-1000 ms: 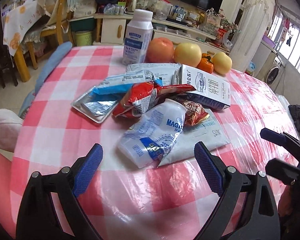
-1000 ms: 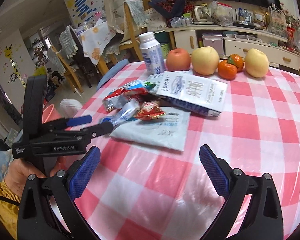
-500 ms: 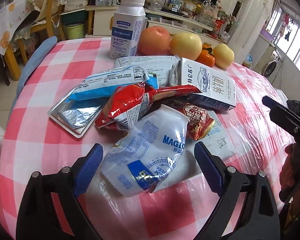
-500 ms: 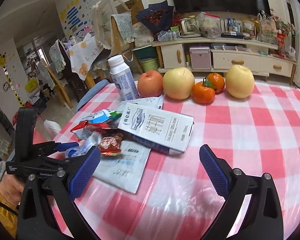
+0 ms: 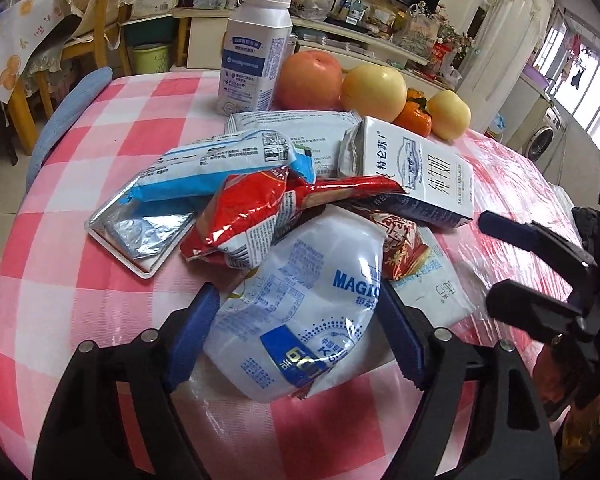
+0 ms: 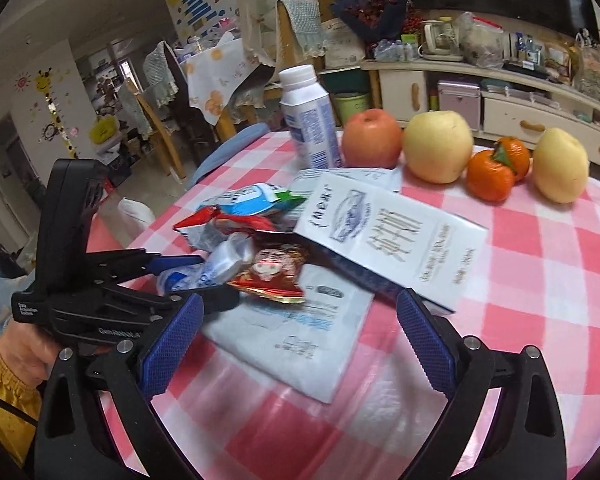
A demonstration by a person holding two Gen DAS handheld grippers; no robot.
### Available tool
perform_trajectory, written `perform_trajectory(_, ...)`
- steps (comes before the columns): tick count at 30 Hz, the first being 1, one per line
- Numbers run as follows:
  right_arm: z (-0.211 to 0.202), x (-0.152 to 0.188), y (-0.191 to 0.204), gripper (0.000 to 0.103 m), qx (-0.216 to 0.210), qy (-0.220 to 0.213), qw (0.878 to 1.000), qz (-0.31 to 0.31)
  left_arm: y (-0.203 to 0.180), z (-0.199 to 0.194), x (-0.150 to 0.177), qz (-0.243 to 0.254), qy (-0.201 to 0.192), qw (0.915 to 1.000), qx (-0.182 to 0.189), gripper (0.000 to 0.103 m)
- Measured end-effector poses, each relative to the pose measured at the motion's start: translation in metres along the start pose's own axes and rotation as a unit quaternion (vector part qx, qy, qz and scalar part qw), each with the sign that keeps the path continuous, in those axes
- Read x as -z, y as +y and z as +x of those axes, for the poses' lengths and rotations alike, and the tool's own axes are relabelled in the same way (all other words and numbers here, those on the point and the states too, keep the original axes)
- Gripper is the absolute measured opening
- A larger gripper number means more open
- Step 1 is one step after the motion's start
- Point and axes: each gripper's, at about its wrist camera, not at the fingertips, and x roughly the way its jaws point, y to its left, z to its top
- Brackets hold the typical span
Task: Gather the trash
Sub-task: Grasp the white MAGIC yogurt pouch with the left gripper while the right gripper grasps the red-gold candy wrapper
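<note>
A heap of trash lies on the pink checked table [image 5: 80, 216]. Nearest is a crushed white plastic bottle [image 5: 300, 304] with blue print. My left gripper [image 5: 296, 316] is closing on it, and both blue pads touch its sides. Behind it lie a red snack wrapper [image 5: 252, 216], a blue and silver wrapper [image 5: 188, 192] and a white milk carton [image 5: 416, 172]. My right gripper [image 6: 300, 308] is closing too, with nothing pressed; a flat white pouch [image 6: 296, 332] lies under the gap and the milk carton [image 6: 392, 240] just beyond.
Along the table's far side stand an upright white bottle [image 5: 256, 48], a red apple [image 5: 312, 76], two yellow fruits [image 5: 374, 88] and small oranges [image 5: 414, 114]. Chairs and a cluttered low cabinet [image 6: 480, 80] are behind. A person's hand [image 6: 24, 348] holds the left gripper.
My left gripper advanced over the crushed bottle and its jaws narrowed onto it. The right gripper moved in toward the pouch and carton, its jaws narrowing slightly.
</note>
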Motion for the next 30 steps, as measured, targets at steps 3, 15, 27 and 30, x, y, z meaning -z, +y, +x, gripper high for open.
perform_trajectory(3, 0.009, 0.002, 0.005, 0.081, -0.010, 0.009, 1.000, 0.004, -0.008, -0.002, 0.004, 0.009, 0.006, 0.9999, 0.011, 0.080)
perform_trajectory(15, 0.031, -0.005, -0.001, 0.068, -0.020, 0.012, 1.000, 0.013, 0.005, -0.005, 0.004, -0.004, 0.004, 1.0000, -0.002, 0.079)
perform_trajectory(27, 0.040, -0.008, -0.007, 0.069, -0.065, 0.036, 0.996, 0.050, 0.008, 0.002, -0.001, 0.011, -0.007, 0.9998, -0.011, 0.084)
perform_trajectory(30, 0.036, -0.009, -0.011, 0.072, -0.054, 0.037, 0.997, 0.051, 0.001, 0.003, 0.000, 0.023, -0.003, 0.9997, 0.003, 0.087)
